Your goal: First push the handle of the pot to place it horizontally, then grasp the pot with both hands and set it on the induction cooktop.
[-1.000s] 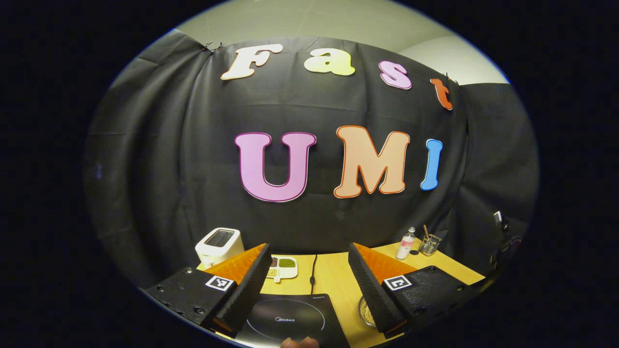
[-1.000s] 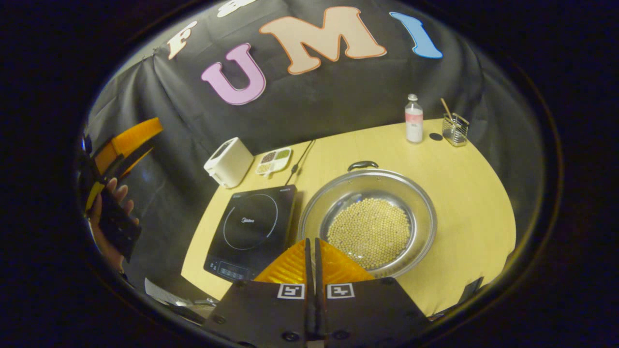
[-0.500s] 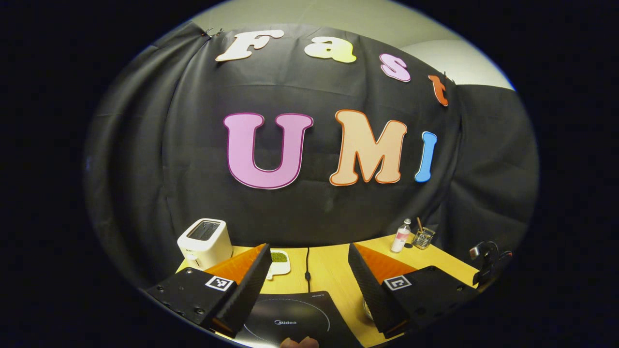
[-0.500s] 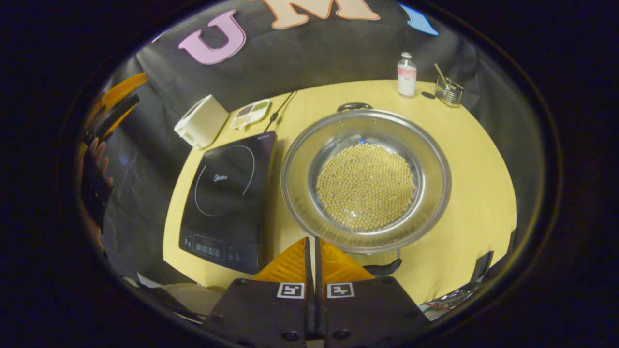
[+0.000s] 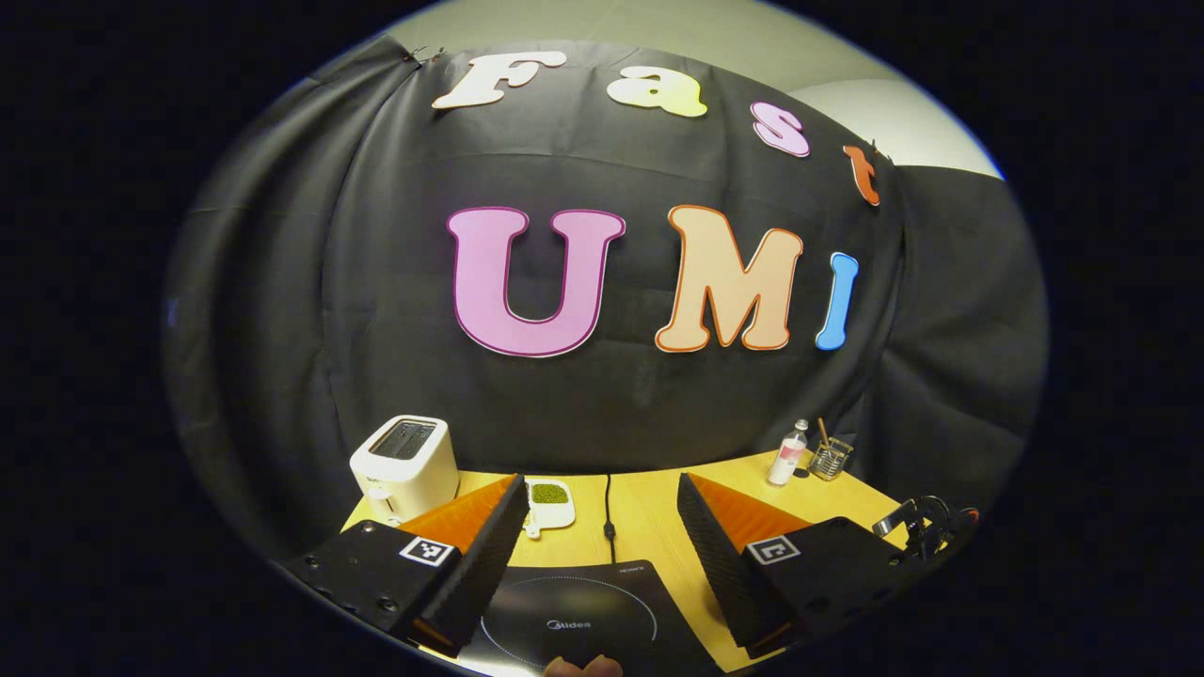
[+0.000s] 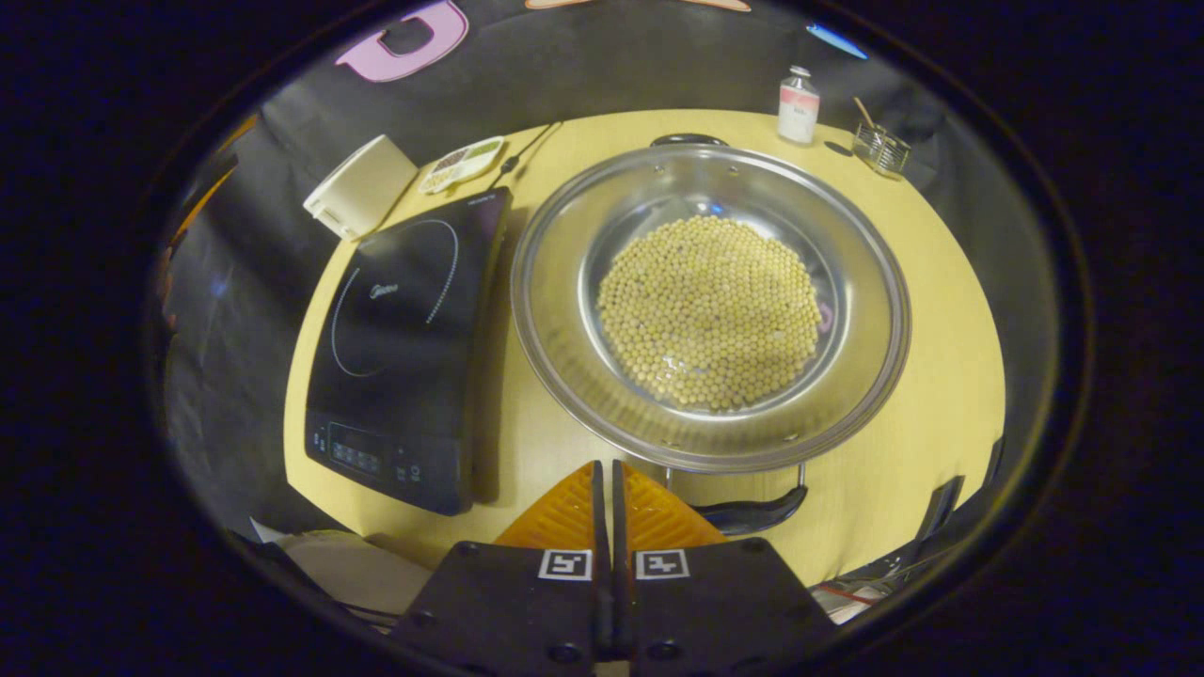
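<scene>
A wide steel pot [image 6: 557, 282] full of pale beans [image 6: 710, 310] stands on the yellow table [image 6: 941, 310], to the right of the black induction cooktop [image 6: 404, 329]. One black handle [image 6: 752, 515] is on its near side and the other handle [image 6: 687, 139] on its far side. My right gripper [image 6: 607, 464] is shut with nothing in it, its tips just short of the pot's near rim and left of the near handle. My left gripper [image 5: 600, 480] is open and held above the cooktop [image 5: 574, 616], facing the wall.
A white toaster [image 6: 359, 186] and a sectioned dish [image 6: 461, 162] sit behind the cooktop, whose cord [image 5: 608, 512] runs back to the wall. A bottle [image 6: 798, 92] and a glass holder [image 6: 879, 149] stand at the far right. The table edge is near, below my right gripper.
My right gripper has come forward and down over the pot, which now looks larger with its near handle close to the fingertips. The left gripper shifted slightly; the pot has left its view.
</scene>
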The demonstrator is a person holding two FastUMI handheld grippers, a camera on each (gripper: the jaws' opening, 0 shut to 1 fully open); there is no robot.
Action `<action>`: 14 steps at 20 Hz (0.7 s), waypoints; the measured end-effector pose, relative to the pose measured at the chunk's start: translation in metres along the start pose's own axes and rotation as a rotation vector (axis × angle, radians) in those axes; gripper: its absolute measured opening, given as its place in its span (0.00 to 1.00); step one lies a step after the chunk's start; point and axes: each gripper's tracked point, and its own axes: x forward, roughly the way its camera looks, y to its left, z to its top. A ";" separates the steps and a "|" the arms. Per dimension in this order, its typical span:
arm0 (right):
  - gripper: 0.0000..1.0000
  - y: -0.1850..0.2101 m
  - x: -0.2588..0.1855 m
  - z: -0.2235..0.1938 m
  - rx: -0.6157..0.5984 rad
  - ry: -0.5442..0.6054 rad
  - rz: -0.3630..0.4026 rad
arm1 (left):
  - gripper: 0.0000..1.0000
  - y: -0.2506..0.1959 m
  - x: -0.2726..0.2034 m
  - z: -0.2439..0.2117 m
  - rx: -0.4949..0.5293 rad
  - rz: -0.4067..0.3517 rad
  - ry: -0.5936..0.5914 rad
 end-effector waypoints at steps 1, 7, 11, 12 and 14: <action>0.00 -0.001 0.001 -0.001 0.000 0.005 -0.005 | 0.97 0.002 0.000 0.000 0.001 0.000 -0.002; 0.03 -0.010 0.001 -0.009 0.009 0.018 -0.029 | 0.97 0.004 -0.003 -0.001 -0.008 -0.003 -0.007; 0.03 -0.019 0.001 -0.009 0.004 0.024 -0.044 | 0.97 0.005 -0.008 -0.002 -0.017 0.004 -0.007; 0.03 -0.022 0.000 -0.008 0.005 0.024 -0.046 | 0.97 0.004 -0.009 -0.002 -0.021 0.007 -0.006; 0.03 -0.030 -0.001 -0.007 0.007 0.023 -0.051 | 0.97 0.003 -0.011 -0.002 -0.028 0.013 -0.002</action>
